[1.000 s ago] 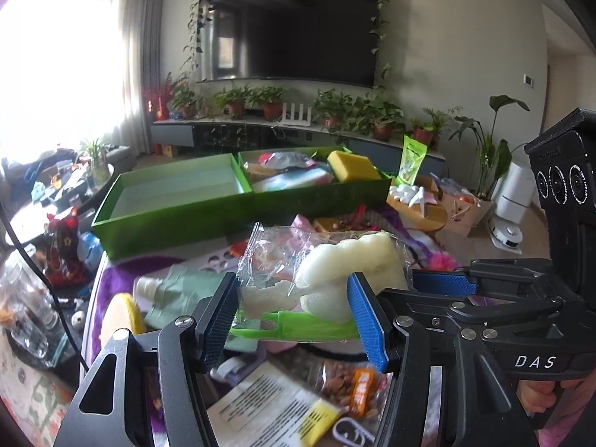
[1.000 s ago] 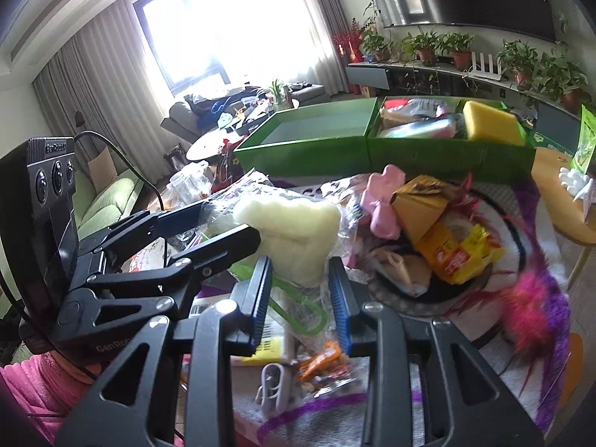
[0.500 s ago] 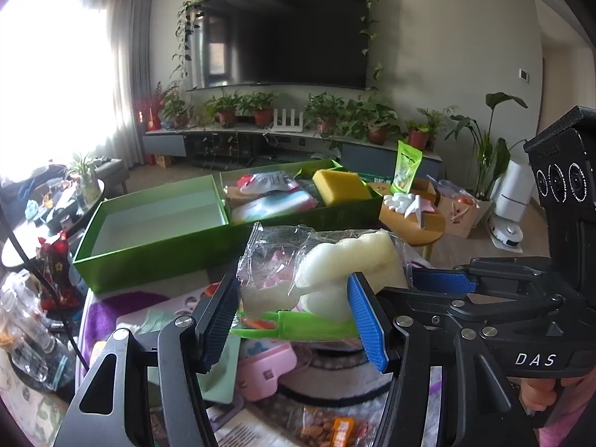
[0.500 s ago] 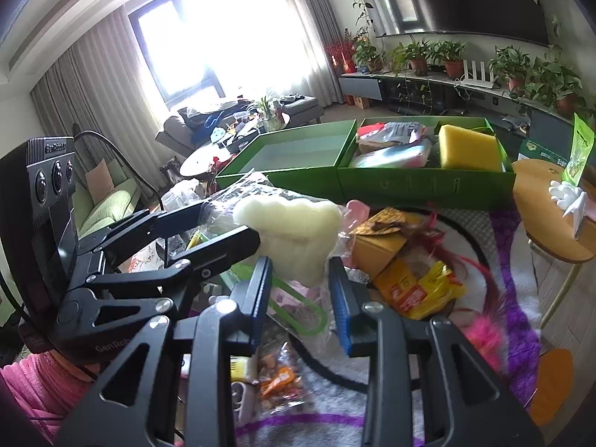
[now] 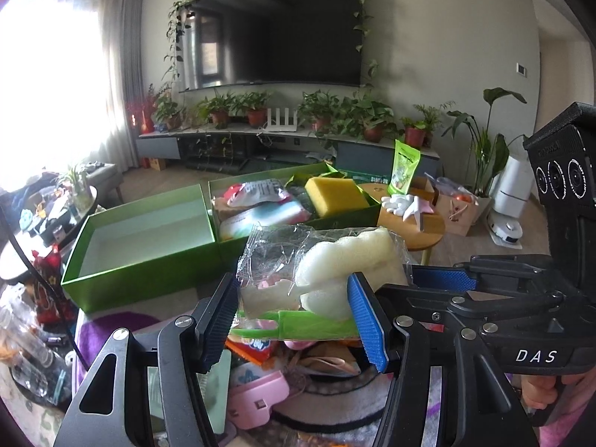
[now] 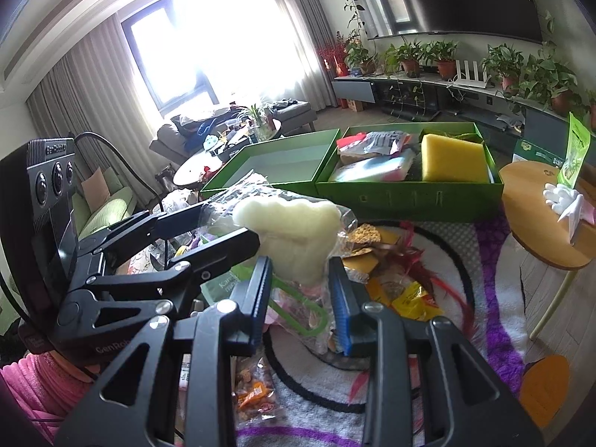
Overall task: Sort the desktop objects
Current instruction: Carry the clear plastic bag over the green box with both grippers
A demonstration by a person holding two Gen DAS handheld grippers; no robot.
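left gripper: clamped on the bagged sponge so it's clear of the clutter
right gripper: pinching the same bag, steadying
green boxes: probably its destination

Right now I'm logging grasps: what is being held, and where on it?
Both grippers hold one clear bag with a white sponge inside. The left gripper spans its lower edge; the right gripper pinches the sponge's lower end.
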